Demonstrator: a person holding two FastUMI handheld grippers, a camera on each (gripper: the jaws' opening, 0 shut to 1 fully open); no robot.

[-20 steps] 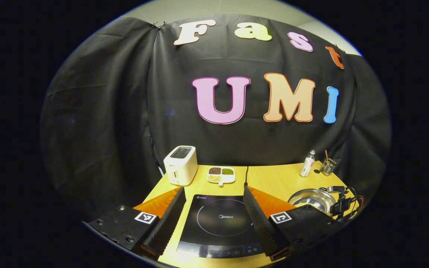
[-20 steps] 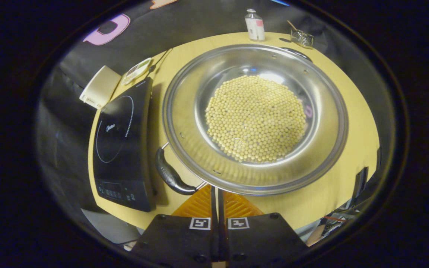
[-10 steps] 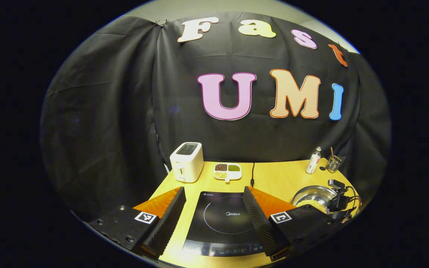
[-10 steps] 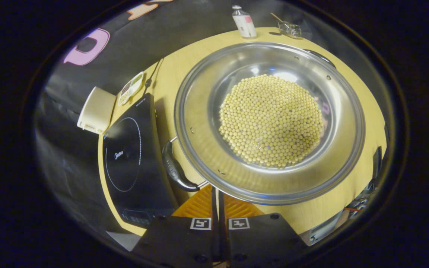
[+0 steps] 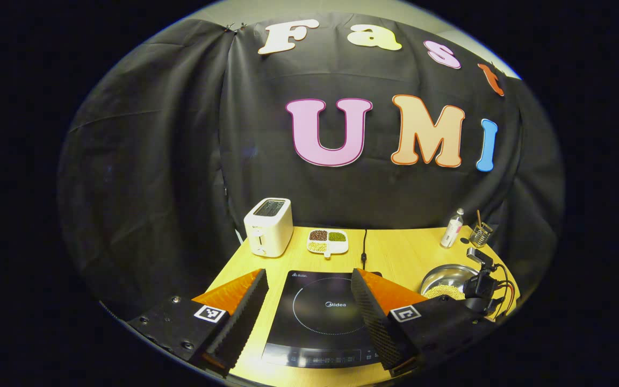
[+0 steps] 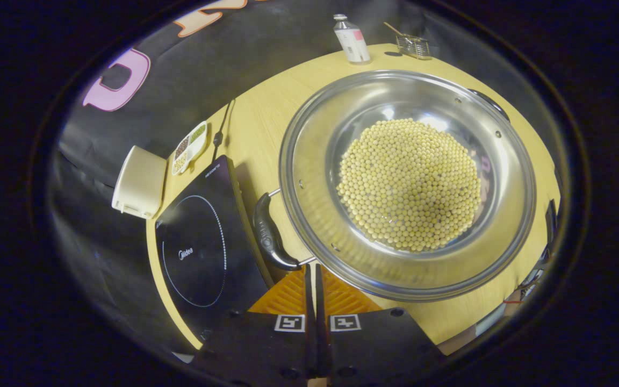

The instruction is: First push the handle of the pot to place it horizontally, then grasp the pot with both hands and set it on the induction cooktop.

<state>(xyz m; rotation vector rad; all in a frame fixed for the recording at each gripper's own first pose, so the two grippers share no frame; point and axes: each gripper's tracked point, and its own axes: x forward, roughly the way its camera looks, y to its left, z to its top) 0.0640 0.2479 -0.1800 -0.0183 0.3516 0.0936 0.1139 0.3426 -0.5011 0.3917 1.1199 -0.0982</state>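
My right hand-held gripper [image 6: 312,269], fingers closed on nothing, nudges the pot [image 6: 406,183] handle [image 6: 270,236] just ahead; next, push sideways.

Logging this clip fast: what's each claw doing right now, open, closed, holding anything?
Left claw: open, holding nothing, above the induction cooktop.
Right claw: closed, holding nothing, tips by the pot handle.
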